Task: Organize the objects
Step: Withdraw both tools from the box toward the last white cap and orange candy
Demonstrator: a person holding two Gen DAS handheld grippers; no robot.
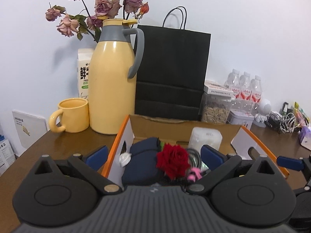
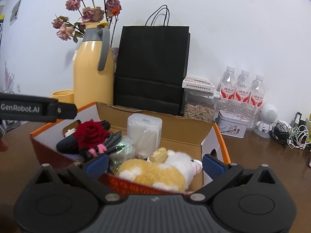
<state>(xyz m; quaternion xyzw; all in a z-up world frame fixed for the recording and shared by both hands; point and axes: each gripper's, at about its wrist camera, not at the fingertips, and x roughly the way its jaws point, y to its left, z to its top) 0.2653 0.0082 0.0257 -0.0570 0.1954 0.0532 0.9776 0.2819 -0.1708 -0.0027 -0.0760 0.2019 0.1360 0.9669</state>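
Note:
An open cardboard box (image 2: 180, 134) with orange-edged flaps sits on the brown table, filled with things. Inside lie a red rose (image 2: 90, 133), a white translucent container (image 2: 144, 131), a yellow-and-white plush toy (image 2: 155, 172), a dark blue pouch (image 1: 140, 155) and a pink fuzzy item (image 2: 98, 148). My right gripper (image 2: 154, 164) stands open at the box's near wall, the plush toy between its blue pads untouched. My left gripper (image 1: 154, 154) is open over the box's left part, the red rose (image 1: 173, 161) between its pads but not gripped.
Behind the box stand a yellow thermos jug (image 1: 111, 77), a yellow mug (image 1: 72, 115), a black paper bag (image 1: 172, 69) and dried roses (image 1: 101, 7). To the right are a seed jar (image 2: 199, 109), water bottles (image 2: 242, 91), a tin (image 2: 232, 123), a small white robot figure (image 2: 267, 119) and tangled cables (image 2: 293, 134).

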